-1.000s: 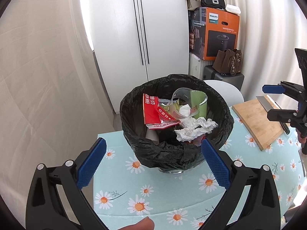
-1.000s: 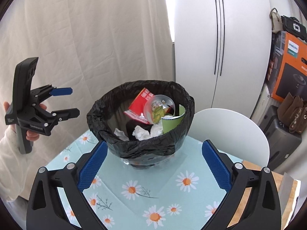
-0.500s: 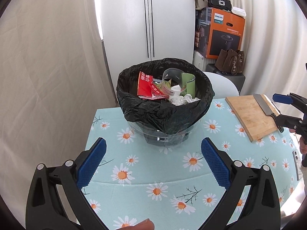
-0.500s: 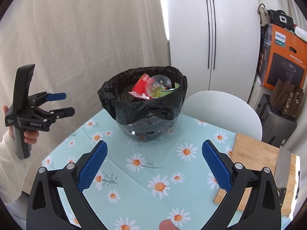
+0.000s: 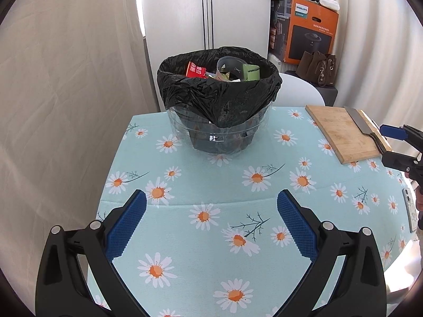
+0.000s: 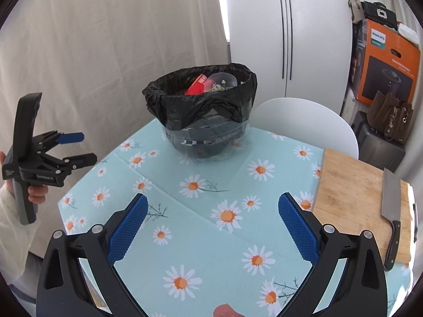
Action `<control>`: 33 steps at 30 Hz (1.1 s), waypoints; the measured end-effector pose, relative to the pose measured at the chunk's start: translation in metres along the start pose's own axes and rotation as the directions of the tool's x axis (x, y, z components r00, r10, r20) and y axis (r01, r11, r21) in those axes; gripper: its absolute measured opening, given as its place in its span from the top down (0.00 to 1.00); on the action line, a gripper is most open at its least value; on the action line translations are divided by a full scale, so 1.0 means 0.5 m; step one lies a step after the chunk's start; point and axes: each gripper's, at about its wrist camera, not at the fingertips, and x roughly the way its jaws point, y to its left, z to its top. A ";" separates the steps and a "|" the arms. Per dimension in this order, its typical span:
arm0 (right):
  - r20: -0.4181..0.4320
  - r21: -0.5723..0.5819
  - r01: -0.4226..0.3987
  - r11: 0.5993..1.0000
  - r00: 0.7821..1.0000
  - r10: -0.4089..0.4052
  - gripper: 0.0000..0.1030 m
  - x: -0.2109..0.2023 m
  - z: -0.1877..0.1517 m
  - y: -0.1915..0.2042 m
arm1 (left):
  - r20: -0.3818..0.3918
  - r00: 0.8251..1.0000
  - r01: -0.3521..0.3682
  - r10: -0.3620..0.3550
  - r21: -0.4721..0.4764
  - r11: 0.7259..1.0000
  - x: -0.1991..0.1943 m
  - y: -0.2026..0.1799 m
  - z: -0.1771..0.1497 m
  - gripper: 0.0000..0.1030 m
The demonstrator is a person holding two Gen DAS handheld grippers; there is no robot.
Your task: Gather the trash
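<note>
The trash bin (image 5: pixel 219 97), a clear tub lined with a black bag (image 6: pixel 201 100), stood at the far side of the tabletop (image 5: pixel 211 211). Trash rose above its rim: a red packet (image 5: pixel 195 69), a clear plastic cup (image 5: pixel 229 64) and a green carton (image 5: pixel 250 71). No loose trash was visible on the daisy-patterned cloth in either wrist view. A cutting board (image 6: pixel 354 198) with a cleaver (image 6: pixel 391 211) on it lay well apart from the bin, to the right.

In my judgement collection was complete or nearly so, and the step in hand was a withdrawal from the bin. To do it well, both tools should be kept clear of the bag's folded edge so the liner is not dragged, and the right one kept off the cleaver.

The left gripper (image 5: pixel 211 222) had its blue pads wide apart, held nothing, and was held over the near part of the tabletop; whether it touched the cloth could not be told. The right gripper (image 6: pixel 211 224) was likewise spread wide and empty, near the cutting board but not touching it.
</note>
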 end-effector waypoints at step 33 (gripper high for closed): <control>0.024 0.029 0.058 0.998 0.998 -0.059 0.08 -0.042 -0.023 0.000 | 0.002 0.999 0.039 -0.039 0.011 0.999 -0.047 -0.010 -0.022 0.06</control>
